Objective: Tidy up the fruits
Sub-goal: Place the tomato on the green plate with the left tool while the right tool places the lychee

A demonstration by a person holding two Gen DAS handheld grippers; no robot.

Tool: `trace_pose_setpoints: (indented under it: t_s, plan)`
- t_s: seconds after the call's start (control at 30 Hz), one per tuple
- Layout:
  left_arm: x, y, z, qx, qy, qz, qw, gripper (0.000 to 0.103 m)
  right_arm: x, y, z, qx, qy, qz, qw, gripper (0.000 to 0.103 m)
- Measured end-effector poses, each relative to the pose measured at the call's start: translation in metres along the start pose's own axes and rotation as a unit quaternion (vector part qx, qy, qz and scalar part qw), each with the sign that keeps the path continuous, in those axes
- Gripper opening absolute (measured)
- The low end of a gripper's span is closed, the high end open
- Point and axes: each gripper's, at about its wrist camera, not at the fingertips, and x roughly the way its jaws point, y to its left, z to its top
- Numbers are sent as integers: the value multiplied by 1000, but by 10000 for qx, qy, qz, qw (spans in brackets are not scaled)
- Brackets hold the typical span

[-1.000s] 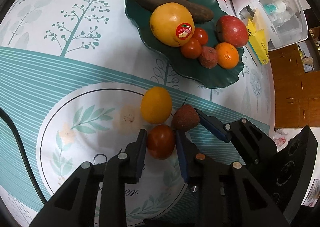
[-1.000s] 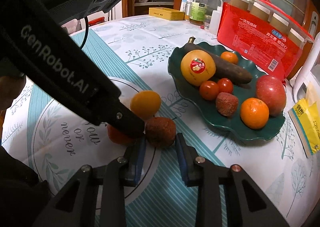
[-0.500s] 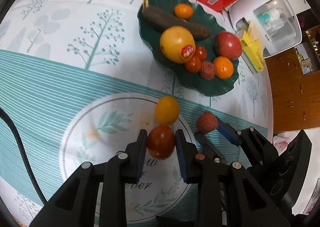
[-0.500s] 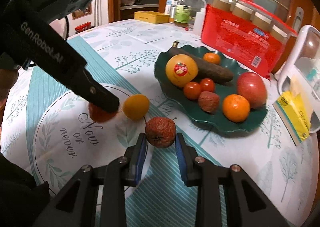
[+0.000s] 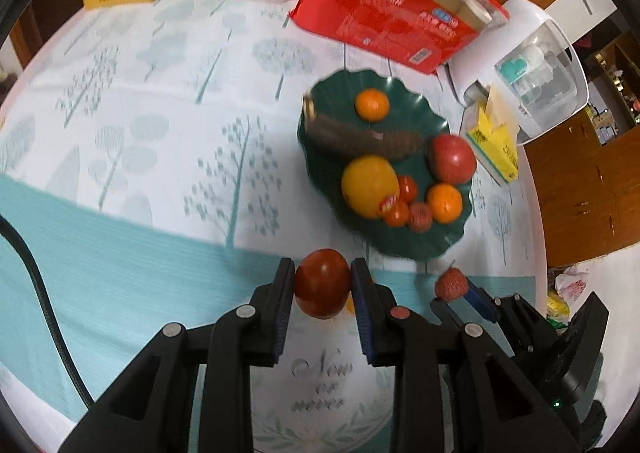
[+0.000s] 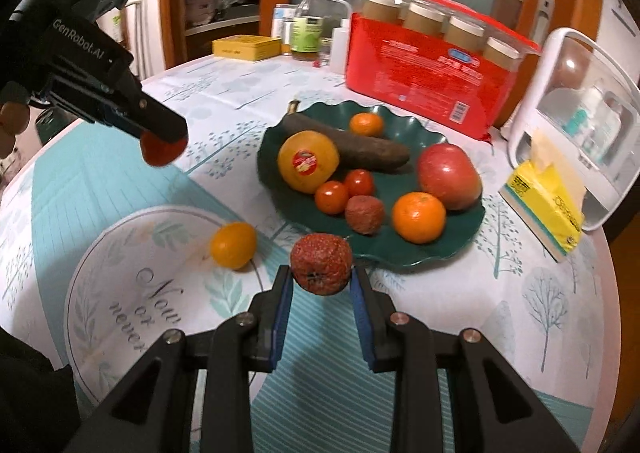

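Observation:
My left gripper is shut on a red tomato and holds it in the air, short of the green fruit plate. My right gripper is shut on a rough red lychee, lifted just before the plate's near rim. The plate holds a yellow grapefruit, a dark banana, an apple, two oranges, two small tomatoes and a lychee. A small yellow orange lies on the tablecloth left of my right gripper. The left gripper with its tomato shows in the right wrist view.
A red package of jars stands behind the plate. A white appliance and a yellow tissue pack are at the right. Bottles and a yellow box stand at the far edge.
Both grippers have risen with their fruit. The left one has carried the tomato up and away from the table; the right one has brought the lychee closer to the plate.

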Motion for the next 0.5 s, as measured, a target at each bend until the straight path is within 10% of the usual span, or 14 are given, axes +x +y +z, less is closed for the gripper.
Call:
trace_pose_setpoints:
  t_s: [0.5]
  plan:
    - [33,-8,75,543,-143,-244,9981,27,28,-25,9,1009,213,-630,9927,30]
